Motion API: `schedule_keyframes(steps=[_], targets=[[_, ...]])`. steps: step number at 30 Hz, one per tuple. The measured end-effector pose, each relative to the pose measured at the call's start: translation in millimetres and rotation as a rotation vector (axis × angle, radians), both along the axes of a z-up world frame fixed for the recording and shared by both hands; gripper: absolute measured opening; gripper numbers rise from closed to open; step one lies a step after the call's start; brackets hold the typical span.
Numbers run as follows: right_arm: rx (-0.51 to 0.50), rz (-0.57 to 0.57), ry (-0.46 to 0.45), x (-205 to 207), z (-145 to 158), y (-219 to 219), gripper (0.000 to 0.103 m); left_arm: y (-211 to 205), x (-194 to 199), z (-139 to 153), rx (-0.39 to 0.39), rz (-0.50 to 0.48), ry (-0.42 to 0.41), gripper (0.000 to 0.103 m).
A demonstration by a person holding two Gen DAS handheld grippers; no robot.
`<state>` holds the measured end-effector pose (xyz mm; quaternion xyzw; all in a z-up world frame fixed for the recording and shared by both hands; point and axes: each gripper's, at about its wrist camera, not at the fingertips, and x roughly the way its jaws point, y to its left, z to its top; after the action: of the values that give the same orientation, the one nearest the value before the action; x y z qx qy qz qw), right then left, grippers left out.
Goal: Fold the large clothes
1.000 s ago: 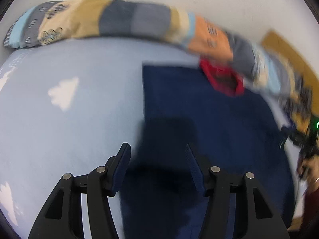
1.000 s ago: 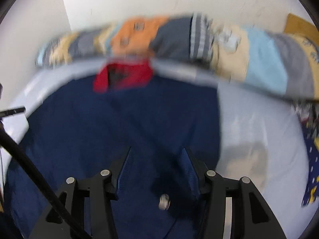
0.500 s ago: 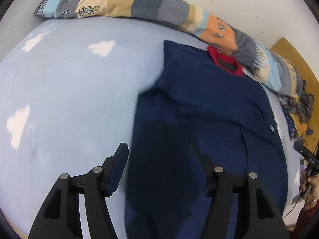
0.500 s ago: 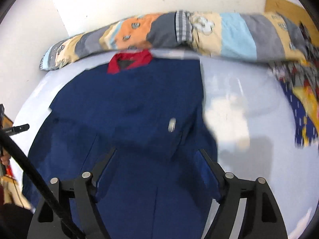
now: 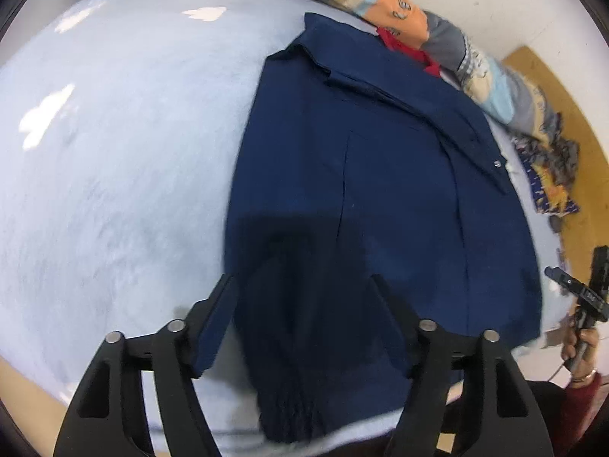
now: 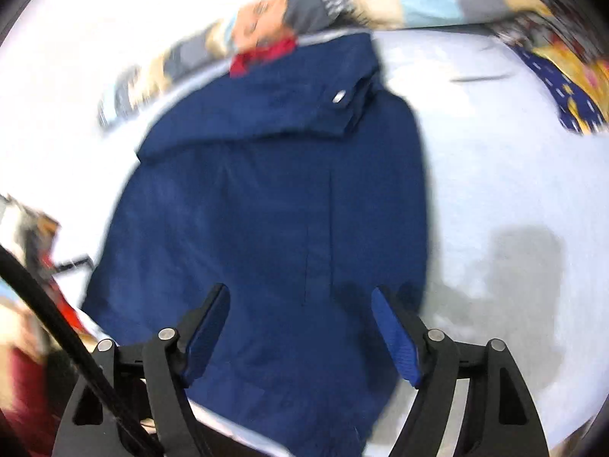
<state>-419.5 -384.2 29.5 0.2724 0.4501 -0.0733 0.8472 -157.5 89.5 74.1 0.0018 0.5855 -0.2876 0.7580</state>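
A large navy blue jacket with a red collar lining lies flat on a pale blue bed, sleeves folded across its top. It also shows in the right wrist view, blurred. My left gripper is open and empty, hovering above the jacket's near hem and elastic cuff. My right gripper is open and empty above the jacket's lower part. A silver snap shows on the folded sleeve.
The bed sheet is pale blue with white clouds. A long patchwork bolster lies along the wall at the far edge. A patterned cloth pile lies at the right. The other hand-held gripper and a hand show at right.
Both grippers have pulled back toward the bed's near edge and risen. The jacket's hem is now under them and more of the garment is in view. The right view is blurred from motion.
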Motion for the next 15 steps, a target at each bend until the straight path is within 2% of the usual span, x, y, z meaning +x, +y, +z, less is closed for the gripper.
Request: schedule_keyframes(steps=[4, 8, 10, 12, 15], targets=[[0.038, -0.077, 0.038, -32.2, -14.4, -15.0, 0.081, 24.7, -2.1, -11.3, -0.043, 0.010, 0.116, 0.070], [0.140, -0.123, 0.076, -45.3, -33.7, -31.5, 0.081, 27.4, -4.4, -22.6, -0.081, -0.018, 0.225, 0.070], [0.184, -0.147, 0.092, -47.5, -44.3, -38.2, 0.082, 24.8, -5.2, -28.8, -0.097, -0.034, 0.263, 0.070], [0.222, -0.154, 0.111, -52.6, -50.8, -42.4, 0.081, 17.1, -7.9, -38.5, -0.069, -0.063, 0.294, 0.070], [0.304, -0.118, 0.129, -48.3, -63.1, -38.6, 0.082, 3.6, -21.3, -39.7, -0.051, -0.148, 0.294, 0.070]])
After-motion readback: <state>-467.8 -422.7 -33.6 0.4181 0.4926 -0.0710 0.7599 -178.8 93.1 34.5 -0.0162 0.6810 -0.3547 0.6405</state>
